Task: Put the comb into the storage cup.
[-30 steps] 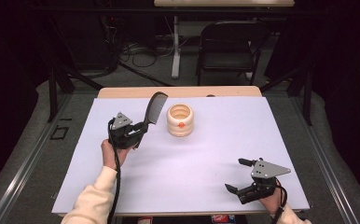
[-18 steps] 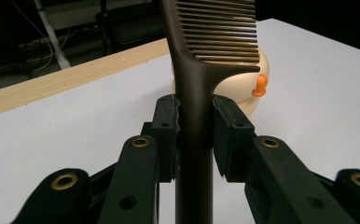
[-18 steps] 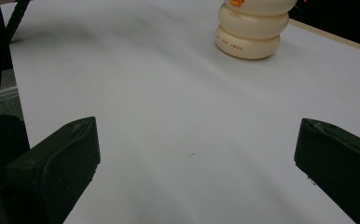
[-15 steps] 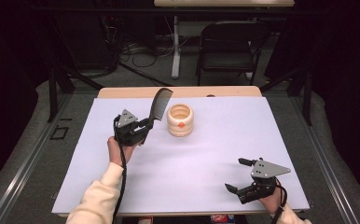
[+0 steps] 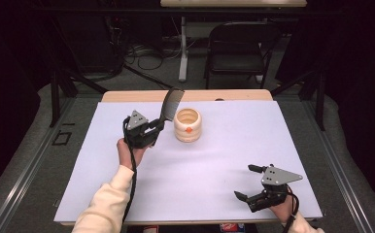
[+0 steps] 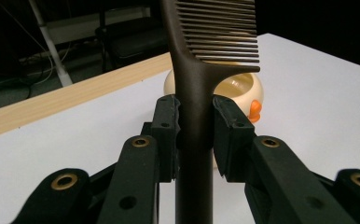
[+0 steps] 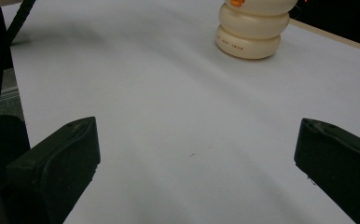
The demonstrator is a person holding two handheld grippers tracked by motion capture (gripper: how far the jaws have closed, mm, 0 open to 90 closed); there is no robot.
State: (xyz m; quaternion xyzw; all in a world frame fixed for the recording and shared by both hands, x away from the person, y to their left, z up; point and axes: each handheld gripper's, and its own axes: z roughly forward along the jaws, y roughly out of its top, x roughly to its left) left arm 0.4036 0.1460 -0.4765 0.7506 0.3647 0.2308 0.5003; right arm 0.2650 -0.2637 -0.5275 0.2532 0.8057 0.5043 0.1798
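Observation:
A dark comb stands tilted over the table with its teeth uppermost, and my left gripper is shut on its handle. In the left gripper view both pads press the comb's handle. Just right of the comb sits a cream ribbed pot with an orange beak; it shows behind the comb and far off in the right gripper view. My right gripper rests near the front right of the table, open, with bare table between its jaws.
A white sheet covers the table, and a wooden strip shows along its far edge. A black folding chair and loose cables lie on the floor beyond the table.
My left hand has shifted a little to the right, bringing the comb closer to the pot. The right hand has stayed put.

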